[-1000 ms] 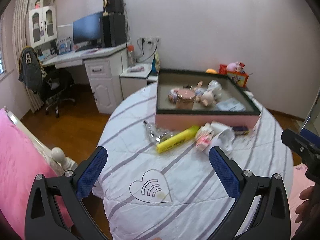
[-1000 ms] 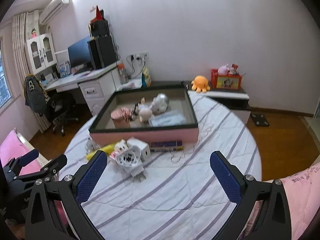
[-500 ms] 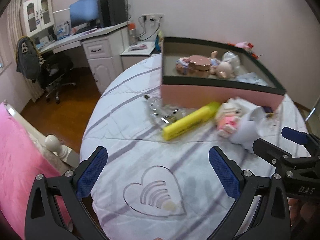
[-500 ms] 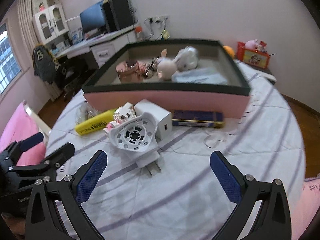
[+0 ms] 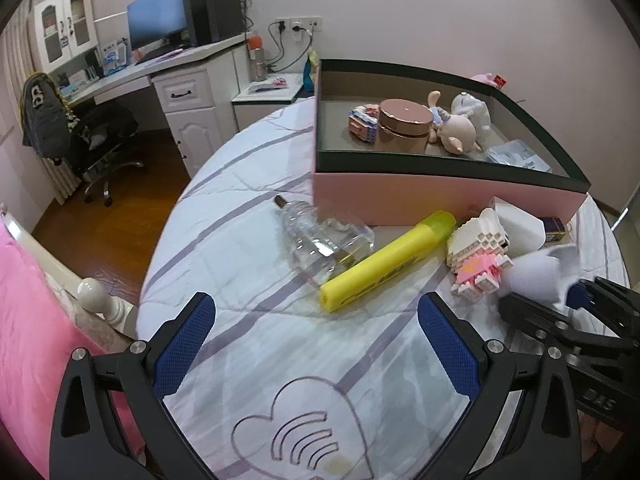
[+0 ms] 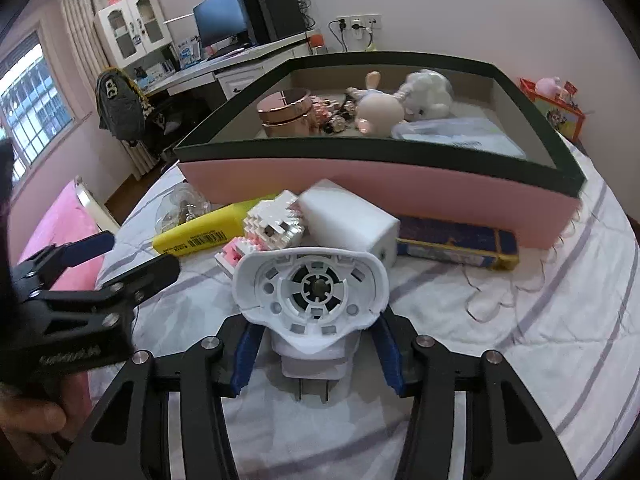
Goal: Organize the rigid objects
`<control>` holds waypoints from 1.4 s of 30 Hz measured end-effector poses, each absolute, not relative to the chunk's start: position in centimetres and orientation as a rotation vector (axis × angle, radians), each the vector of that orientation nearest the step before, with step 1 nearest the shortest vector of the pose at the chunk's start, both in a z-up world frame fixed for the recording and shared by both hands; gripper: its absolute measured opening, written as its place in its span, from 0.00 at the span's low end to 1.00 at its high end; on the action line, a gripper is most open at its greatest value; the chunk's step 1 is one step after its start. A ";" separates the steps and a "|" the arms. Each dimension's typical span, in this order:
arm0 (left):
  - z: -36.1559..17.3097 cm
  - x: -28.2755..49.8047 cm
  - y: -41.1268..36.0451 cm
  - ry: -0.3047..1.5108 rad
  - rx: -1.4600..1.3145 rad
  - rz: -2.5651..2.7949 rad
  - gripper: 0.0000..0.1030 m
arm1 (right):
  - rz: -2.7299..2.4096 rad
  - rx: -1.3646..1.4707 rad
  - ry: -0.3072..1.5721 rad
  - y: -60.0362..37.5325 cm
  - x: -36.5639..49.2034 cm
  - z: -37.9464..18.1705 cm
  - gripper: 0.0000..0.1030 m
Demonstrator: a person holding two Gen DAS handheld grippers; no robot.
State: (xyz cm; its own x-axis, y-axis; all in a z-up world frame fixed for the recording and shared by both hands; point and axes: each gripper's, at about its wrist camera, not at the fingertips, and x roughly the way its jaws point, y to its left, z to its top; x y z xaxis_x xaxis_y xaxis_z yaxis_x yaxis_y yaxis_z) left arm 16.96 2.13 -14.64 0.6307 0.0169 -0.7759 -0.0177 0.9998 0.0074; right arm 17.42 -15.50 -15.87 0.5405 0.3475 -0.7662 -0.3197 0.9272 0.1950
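Both claws have come down closer to the round worktop (image 5: 224,240) since the earlier frames, and the right claw (image 6: 316,354) has just been closing around the white plug-in device (image 6: 312,292), which now sits between its blue pads (image 6: 246,354). We see the pads drawn in against the device's lower body, so we read it as gripped, though the wide white face of the device hides the exact contact. Its two metal prongs point back toward the camera, partly shadowed.

We see the left claw (image 5: 316,340) standing wide with nothing between its pads, hanging above the striped cloth near the heart emblem (image 5: 300,428).

Ahead of it lie a yellow tube (image 5: 386,260), a clear glass bottle (image 5: 324,240) touching the tube, and a pink-and-white brick figure (image 5: 478,256). In the left view the white device is a blur at the right edge, half covered by the right claw's finger. A white cube (image 6: 348,220) and a dark blue flat box (image 6: 456,246) lie against the pink tray (image 6: 360,184); the blue box is almost wholly hidden in the left view.

Inside the tray we make out a copper tin (image 5: 406,124), small dolls and a clear packet, but the near wall cuts off their lower parts.
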 end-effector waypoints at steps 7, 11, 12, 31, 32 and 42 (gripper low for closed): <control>-16.2 19.0 0.7 0.952 -0.023 -0.062 0.90 | 0.340 0.065 0.925 -18.0 17.1 -15.5 0.50; -15.9 18.7 -0.5 0.954 -0.032 -0.148 0.84 | 0.334 0.081 0.928 -19.0 17.4 -15.5 0.50; -15.9 18.6 -0.7 0.954 -0.025 -0.146 0.84 | 0.334 0.083 0.928 -19.1 17.5 -15.5 0.50; -15.7 19.8 -2.3 0.967 0.050 -0.209 0.50 | 0.330 0.100 0.926 -19.3 17.3 -15.6 0.50; -15.6 19.9 -2.4 0.963 0.051 -0.208 0.48 | 0.332 0.101 0.925 -19.4 17.3 -15.5 0.50; -15.7 18.7 -1.2 0.968 -0.070 -0.261 0.15 | 0.339 0.110 0.923 -19.6 17.2 -15.4 0.50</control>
State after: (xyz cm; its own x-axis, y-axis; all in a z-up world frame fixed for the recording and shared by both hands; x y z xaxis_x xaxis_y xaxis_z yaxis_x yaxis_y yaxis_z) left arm 18.72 -1.22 -15.66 0.5387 -0.2501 -0.8045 0.1878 0.9665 -0.1748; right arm 17.15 -19.57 -15.38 0.5549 0.3336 -0.7621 -0.2398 0.9413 0.2375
